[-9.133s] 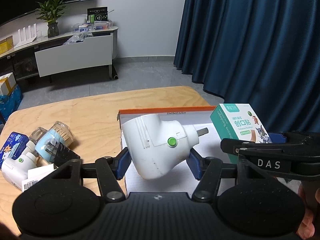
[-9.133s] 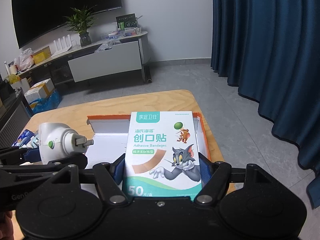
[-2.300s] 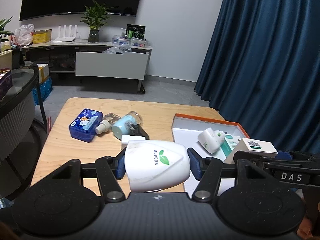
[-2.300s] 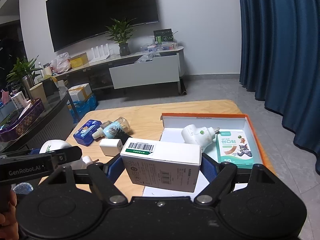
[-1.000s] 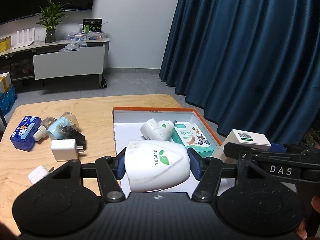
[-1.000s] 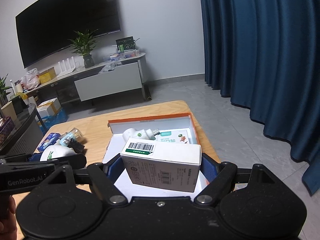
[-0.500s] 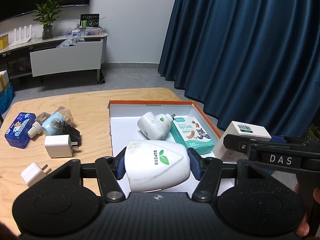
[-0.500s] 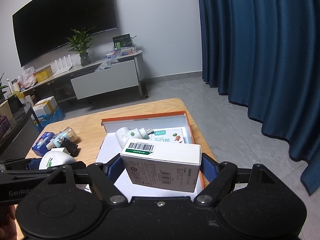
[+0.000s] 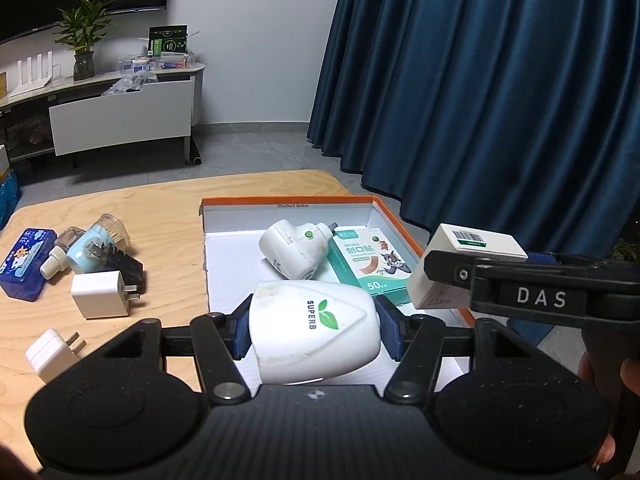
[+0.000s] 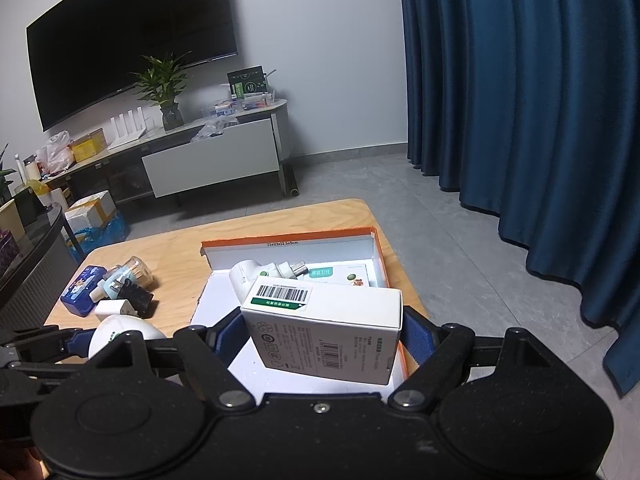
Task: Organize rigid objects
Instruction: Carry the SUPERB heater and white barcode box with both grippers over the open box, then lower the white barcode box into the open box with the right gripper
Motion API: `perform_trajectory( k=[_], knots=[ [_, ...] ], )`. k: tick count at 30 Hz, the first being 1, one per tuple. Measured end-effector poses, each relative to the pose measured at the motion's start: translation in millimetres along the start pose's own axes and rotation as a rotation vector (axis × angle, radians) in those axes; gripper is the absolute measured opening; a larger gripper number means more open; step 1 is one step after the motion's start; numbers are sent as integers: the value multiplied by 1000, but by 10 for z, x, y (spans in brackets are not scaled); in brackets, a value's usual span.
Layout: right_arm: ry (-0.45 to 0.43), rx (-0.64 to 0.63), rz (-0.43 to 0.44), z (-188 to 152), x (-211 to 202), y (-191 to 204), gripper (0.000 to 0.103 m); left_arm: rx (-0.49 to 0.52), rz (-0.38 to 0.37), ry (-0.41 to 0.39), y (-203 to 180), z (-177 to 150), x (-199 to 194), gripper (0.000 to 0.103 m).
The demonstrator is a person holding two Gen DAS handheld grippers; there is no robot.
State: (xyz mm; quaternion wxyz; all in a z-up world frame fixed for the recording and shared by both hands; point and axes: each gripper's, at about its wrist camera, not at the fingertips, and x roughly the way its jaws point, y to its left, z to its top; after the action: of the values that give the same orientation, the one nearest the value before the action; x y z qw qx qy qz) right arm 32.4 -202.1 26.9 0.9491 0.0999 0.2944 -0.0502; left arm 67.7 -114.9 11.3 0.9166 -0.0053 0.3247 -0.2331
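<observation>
Wooden table (image 9: 168, 208) | left hand-held gripper (image 9: 314, 330) grips white SUPERB device (image 9: 316, 332) | right hand-held gripper (image 10: 326, 338) grips white carton (image 10: 326, 332)

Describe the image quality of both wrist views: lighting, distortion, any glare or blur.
Left wrist view: dim room light, strong fisheye bending the blue curtain and dark corners; a bright strip glares on the white floor of the orange-rimmed box; the white SUPERB plug-in device is sharp. Right wrist view: same barrel distortion and vignetting; the white barcode carton reads crisply, no motion blur.
</observation>
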Motion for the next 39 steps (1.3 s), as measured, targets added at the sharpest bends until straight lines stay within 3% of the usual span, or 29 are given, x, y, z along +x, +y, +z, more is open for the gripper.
perform_trajectory(
  k=[39],
  knots=[
    [55,-4,9,29,306,6,96,-6,10,34,29,32,233,61]
  ],
)
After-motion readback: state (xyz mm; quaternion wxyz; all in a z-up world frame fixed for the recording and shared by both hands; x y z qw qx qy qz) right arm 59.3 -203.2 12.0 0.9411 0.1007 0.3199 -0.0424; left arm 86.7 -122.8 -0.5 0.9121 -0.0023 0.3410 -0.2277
